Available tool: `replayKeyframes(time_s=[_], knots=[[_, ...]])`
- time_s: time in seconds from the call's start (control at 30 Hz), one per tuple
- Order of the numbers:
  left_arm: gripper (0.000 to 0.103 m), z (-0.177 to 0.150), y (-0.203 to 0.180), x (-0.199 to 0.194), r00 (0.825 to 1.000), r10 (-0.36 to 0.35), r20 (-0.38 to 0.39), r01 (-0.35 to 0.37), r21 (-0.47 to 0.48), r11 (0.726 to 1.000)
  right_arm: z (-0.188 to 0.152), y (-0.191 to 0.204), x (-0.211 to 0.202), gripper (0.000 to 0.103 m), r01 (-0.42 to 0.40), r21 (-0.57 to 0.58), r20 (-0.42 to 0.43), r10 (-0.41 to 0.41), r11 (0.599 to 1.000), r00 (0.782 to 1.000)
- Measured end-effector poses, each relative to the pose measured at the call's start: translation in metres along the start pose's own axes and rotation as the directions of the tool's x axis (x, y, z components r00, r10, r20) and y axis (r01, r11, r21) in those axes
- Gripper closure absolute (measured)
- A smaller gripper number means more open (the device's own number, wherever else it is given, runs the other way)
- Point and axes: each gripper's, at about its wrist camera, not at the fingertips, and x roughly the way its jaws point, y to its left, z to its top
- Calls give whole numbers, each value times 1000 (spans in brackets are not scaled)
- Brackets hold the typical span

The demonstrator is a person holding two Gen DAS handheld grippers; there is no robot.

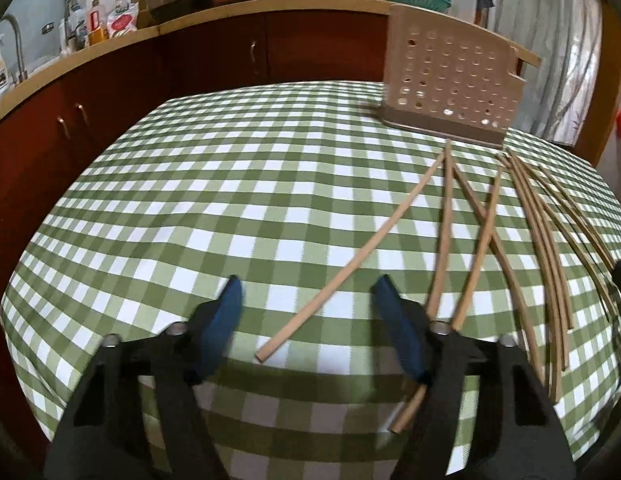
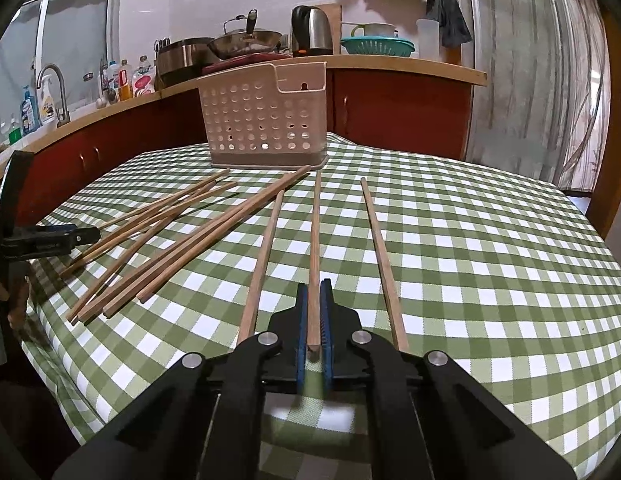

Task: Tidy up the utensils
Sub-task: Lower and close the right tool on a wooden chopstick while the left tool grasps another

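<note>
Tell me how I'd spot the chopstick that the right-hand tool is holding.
Start at the perforated beige basket at the far side of the checked table. Three chopsticks lie apart from the heap, pointing toward the basket. The held chopstick is the middle one, and the only one whose near end sits clamped between the blue pads of the right gripper.

- The left gripper [image 1: 308, 292] tilts down toward the table, its blue-padded jaws standing apart – nothing pressed between the pads.
- One left fingertip [image 1: 230, 292] sits to the left, the other well to the right.
- The right gripper [image 2: 314, 292] also slopes downward, jaws drawn close – the blue pads clamp the near end of a chopstick [image 2: 313, 240].
</note>
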Motion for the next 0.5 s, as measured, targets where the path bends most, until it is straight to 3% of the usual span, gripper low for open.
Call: replayKeyframes(time_s=[0.07,0.13,0.17,0.23,0.4,0.5], knots=[[57,-2,-3,-4,1000,-18,6,18,16,1000,0,-1,0,96,-1,6,1,1,1000,1000],[65,-4,-7,-6,1000,-21,6,21,24,999,-1,-1,0,96,-1,9,2,1,1000,1000],[75,-4,-8,-7,1000,-26,6,26,27,999,-1,-1,0,96,0,9,3,0,1000,1000],[87,-7,-9,-9,998,-62,2,62,21,998,0,-1,0,96,0,8,5,0,1000,1000],[87,-11,-15,-13,999,-53,0,53,43,998,-1,-3,1,96,-3,16,4,3,1000,1000],[72,-14,-15,-14,999,-35,10,35,35,999,-1,-3,1,96,-3,16,6,3,1000,1000]])
